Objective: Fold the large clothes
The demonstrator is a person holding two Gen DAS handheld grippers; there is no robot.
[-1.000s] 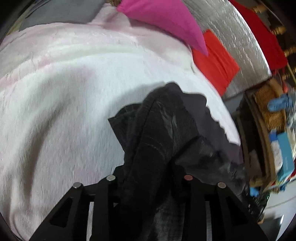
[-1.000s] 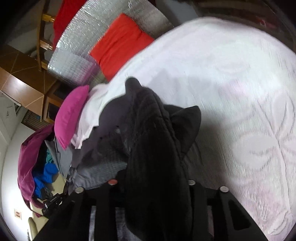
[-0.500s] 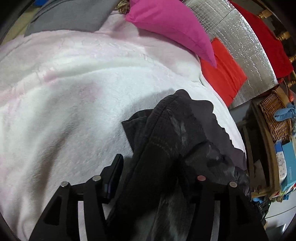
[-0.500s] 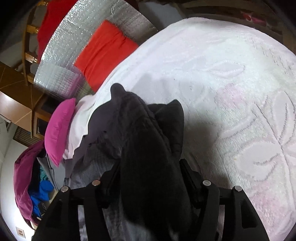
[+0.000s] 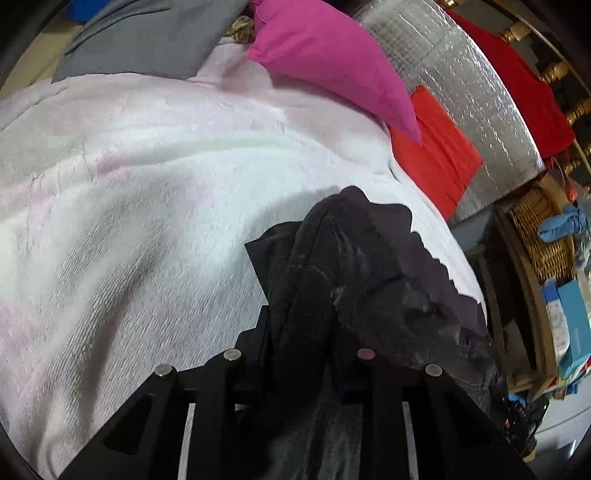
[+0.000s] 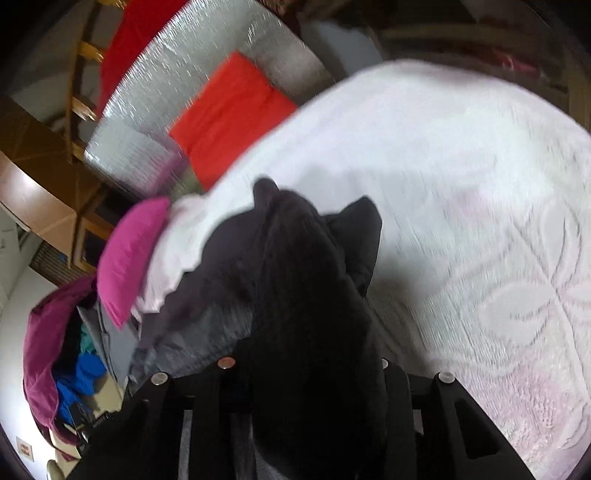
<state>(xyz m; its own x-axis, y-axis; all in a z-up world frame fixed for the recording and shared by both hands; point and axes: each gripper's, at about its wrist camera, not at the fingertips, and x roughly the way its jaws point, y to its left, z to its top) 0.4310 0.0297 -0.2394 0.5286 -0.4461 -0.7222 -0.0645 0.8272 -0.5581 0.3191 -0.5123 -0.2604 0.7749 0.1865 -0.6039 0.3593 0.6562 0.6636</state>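
Observation:
A black and dark grey garment [image 5: 347,280] is bunched between the jaws of my left gripper [image 5: 297,332], which is shut on it above the white and pink bedspread [image 5: 129,221]. The same garment [image 6: 306,295] drapes over my right gripper [image 6: 306,354], which is shut on it; the cloth hides the fingertips. The rest of the garment hangs off toward the bed's edge. The right wrist view is blurred.
A magenta pillow [image 5: 332,59] and a red cushion [image 5: 432,147] lie at the head of the bed against a silver padded panel [image 5: 480,103]. A grey cloth [image 5: 147,33] lies far left. A wicker basket [image 5: 543,229] stands beside the bed. Heaped clothes [image 6: 66,354] lie on the floor.
Both grippers opened briefly half a second ago and have closed again on the dark garment. The views have shifted slightly over the bed.

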